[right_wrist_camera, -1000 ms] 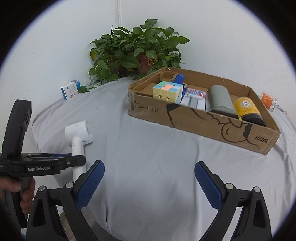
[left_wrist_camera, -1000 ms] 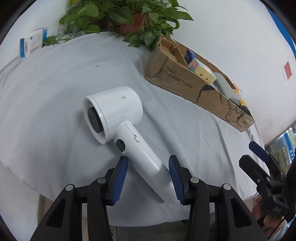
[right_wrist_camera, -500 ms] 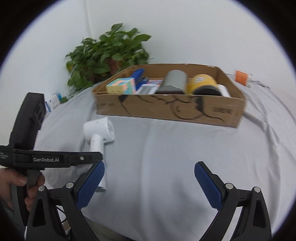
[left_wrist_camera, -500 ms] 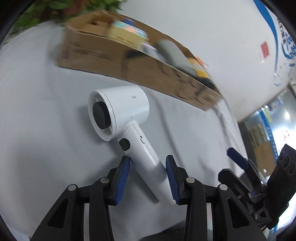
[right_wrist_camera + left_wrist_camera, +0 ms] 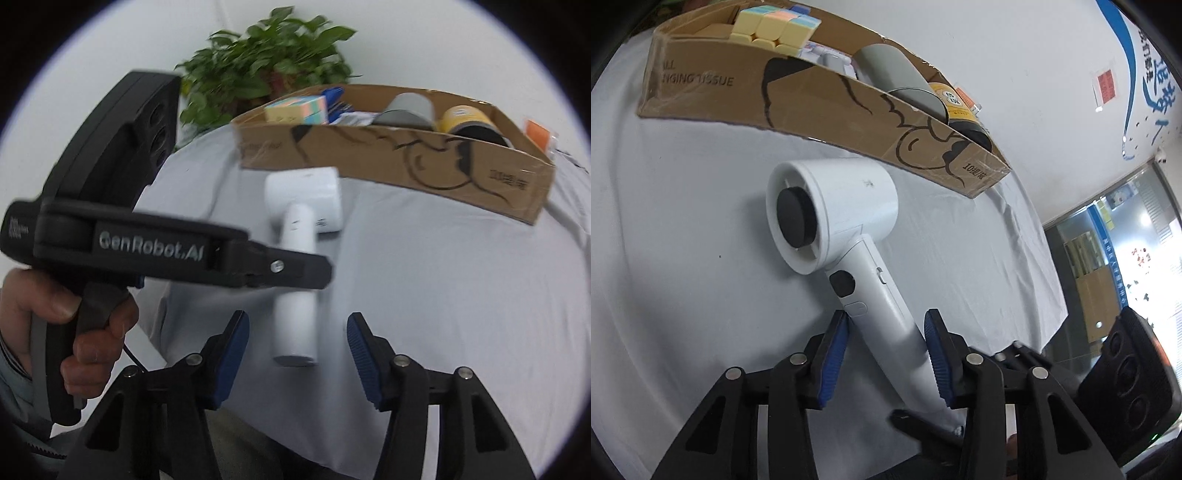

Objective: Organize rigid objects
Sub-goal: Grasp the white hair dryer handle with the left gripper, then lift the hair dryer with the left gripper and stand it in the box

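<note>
A white hair dryer (image 5: 834,206) lies on the grey-clothed table just in front of a cardboard box (image 5: 827,96). My left gripper (image 5: 884,354) is shut on its handle, with a blue pad on either side. In the right wrist view the same hair dryer (image 5: 303,199) points its handle end toward me. My right gripper (image 5: 297,350) is closing. The handle end lies between its blue pads (image 5: 232,350) and neither touches it. The left tool's black body (image 5: 147,251) crosses over the handle, held by a hand (image 5: 55,314).
The box holds a pastel cube (image 5: 775,26), a grey cylinder (image 5: 890,70), a yellow-lidded dark jar (image 5: 956,107) and other items. A potted plant (image 5: 266,74) stands behind the box. The table's edge falls away near both grippers.
The left gripper has brought the hair dryer across the table to just before the box. The right gripper's jaws have narrowed and it has come in behind the handle end.
</note>
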Demonstrator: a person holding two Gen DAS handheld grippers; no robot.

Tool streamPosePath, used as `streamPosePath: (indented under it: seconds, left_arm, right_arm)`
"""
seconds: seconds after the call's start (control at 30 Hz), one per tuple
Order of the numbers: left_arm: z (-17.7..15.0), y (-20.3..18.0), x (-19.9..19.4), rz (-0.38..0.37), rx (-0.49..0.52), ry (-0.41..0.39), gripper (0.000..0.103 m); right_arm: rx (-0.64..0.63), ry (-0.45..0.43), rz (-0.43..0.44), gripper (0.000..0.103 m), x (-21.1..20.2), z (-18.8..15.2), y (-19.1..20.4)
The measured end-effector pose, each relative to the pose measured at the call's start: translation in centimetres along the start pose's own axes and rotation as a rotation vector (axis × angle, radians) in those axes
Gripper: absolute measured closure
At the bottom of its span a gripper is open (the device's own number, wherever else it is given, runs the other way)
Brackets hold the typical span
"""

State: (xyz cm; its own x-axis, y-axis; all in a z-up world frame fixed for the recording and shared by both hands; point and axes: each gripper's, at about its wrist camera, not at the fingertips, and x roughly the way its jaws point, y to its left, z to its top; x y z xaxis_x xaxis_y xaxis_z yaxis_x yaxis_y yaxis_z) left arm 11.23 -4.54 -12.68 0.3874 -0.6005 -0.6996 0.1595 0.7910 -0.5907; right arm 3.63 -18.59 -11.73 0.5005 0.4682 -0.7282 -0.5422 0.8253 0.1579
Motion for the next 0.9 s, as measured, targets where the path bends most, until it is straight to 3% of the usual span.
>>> streamPosePath:
  seconds: [0.07, 0.13, 0.3, 0.47, 0.77, 0.9]
  left_arm:
    - [0.0, 0.0, -0.1, 0.005, 0.011, -0.002, 0.065]
    - [0.0, 0.1, -0.4, 0.029, 0.013, 0.000, 0.068]
    - [0.1, 0.9, -2.1, 0.069, 0.019, -0.008, 0.070]
    - [1.7, 0.6, -5.3, 0.067, 0.049, -0.084, 0.071]
    - [10.0, 1.7, -13.9, 0.085, 0.132, -0.247, 0.071]
    - [15.5, 4.3, -17.0, 0.085, 0.139, -0.262, 0.071]
  right_arm:
    - [-0.015, 0.031, 0.001, 0.066, 1.0, 0.1, 0.6]
    - [-0.022, 0.034, -0.026, 0.071, 1.4, 0.5, 1.2]
    - [-0.004, 0.055, -0.013, 0.072, 2.4, 1.5, 2.4]
    - [0.011, -0.008, -0.023, 0.072, 2.1, 4.1, 3.9]
    - [-0.015, -0.171, -0.033, 0.072, 1.9, 13.8, 6.9]
    - [-0.020, -0.197, -0.025, 0.072, 4.2, 19.5, 7.2]
